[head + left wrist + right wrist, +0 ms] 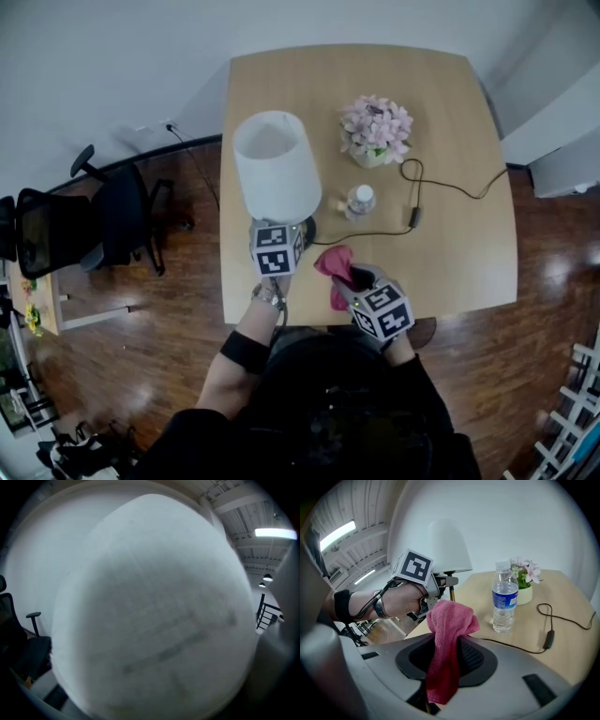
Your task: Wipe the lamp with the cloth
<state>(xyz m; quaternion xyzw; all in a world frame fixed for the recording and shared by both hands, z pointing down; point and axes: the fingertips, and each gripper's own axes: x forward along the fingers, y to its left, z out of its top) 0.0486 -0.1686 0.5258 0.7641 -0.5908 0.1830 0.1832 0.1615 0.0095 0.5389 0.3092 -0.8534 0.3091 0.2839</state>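
Status: approach step, wiping not yet started. Cloth (334, 262) is pink and bunched, pinched in the right gripper (354, 281). Those jaws are closed down on the fabric, with one end sticking up past the tips and the rest hanging below. Cloth is off the lamp (277, 164), just beside its foot on the near side of the desk (459, 234). Lamp stands upright, left of centre, white shade on top. Left gripper (446, 581) is tucked under the shade at the stem. Its own view is all blurred shade with no jaws visible, so I can't tell if it's spread or clamped. Going by the right gripper view, it's probably there to steady the stem. Next move, my read: lift the cloth to the shade, press the free bunch against it and sweep round without shoving the lamp. Light shade on a tall stem, so it could tip or spin if the left side isn't holding. Bottle (361, 200) and cable (441, 183) sit close behind the foot, so keep the sweep clear of them.
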